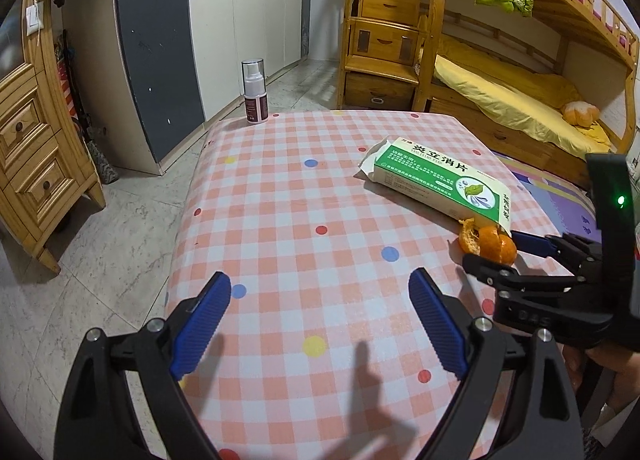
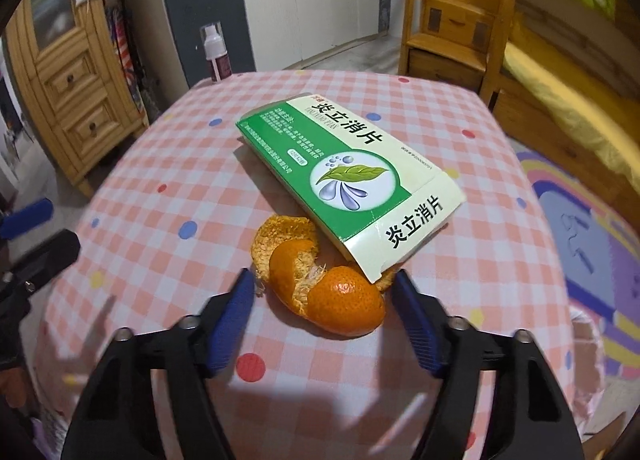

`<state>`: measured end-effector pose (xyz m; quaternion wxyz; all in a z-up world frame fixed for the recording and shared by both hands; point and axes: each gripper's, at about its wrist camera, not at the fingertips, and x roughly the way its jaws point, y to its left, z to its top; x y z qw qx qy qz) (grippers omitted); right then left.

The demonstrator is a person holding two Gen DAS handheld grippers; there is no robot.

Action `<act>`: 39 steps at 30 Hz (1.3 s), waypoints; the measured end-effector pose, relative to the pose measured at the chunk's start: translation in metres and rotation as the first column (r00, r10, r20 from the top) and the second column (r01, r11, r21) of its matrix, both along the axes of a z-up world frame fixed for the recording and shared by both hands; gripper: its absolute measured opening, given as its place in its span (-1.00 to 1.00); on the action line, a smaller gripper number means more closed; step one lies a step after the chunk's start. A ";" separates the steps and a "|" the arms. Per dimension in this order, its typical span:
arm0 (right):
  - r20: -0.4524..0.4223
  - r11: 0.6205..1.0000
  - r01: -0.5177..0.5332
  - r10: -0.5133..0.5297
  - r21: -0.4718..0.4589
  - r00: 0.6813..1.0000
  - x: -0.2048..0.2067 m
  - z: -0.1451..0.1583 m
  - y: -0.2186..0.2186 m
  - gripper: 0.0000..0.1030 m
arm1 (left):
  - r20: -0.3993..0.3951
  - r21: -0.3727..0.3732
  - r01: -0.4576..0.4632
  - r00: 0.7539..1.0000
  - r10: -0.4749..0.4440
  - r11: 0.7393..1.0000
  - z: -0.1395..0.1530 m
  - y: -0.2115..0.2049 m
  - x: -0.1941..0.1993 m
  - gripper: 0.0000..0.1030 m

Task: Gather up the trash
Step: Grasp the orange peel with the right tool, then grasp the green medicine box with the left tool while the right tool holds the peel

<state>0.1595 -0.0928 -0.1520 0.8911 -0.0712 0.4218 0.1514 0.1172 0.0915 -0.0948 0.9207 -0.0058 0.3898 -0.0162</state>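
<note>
An orange peel lies on the pink checked tablecloth, with one end tucked under the open flap of a green and cream medicine box. My right gripper is open, its blue pads on either side of the peel without pressing it. The left wrist view shows the peel and the box at the table's right side, with the right gripper coming in from the right. My left gripper hovers open over bare cloth, nothing between its fingers.
A spray bottle stands upright at the table's far left corner. Around the table are a wooden drawer chest on the left, a wardrobe behind, a wooden bunk bed and a coloured foam mat on the right.
</note>
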 end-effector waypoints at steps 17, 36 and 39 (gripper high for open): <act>0.059 0.997 0.023 -0.028 0.080 0.998 -0.072 0.050 -0.065 -0.81 | 0.007 0.034 0.106 0.994 -0.107 0.994 0.008 -0.058 0.002 0.71; 0.110 0.972 0.154 -0.175 0.178 0.978 -0.070 0.068 -0.153 -0.81 | 0.012 0.089 0.205 0.978 -0.207 0.975 0.008 -0.179 0.088 0.70; 0.109 0.969 0.164 -0.185 0.183 0.977 -0.065 0.067 -0.159 -0.81 | 0.018 0.101 0.204 0.978 -0.207 0.974 0.007 -0.187 0.102 0.70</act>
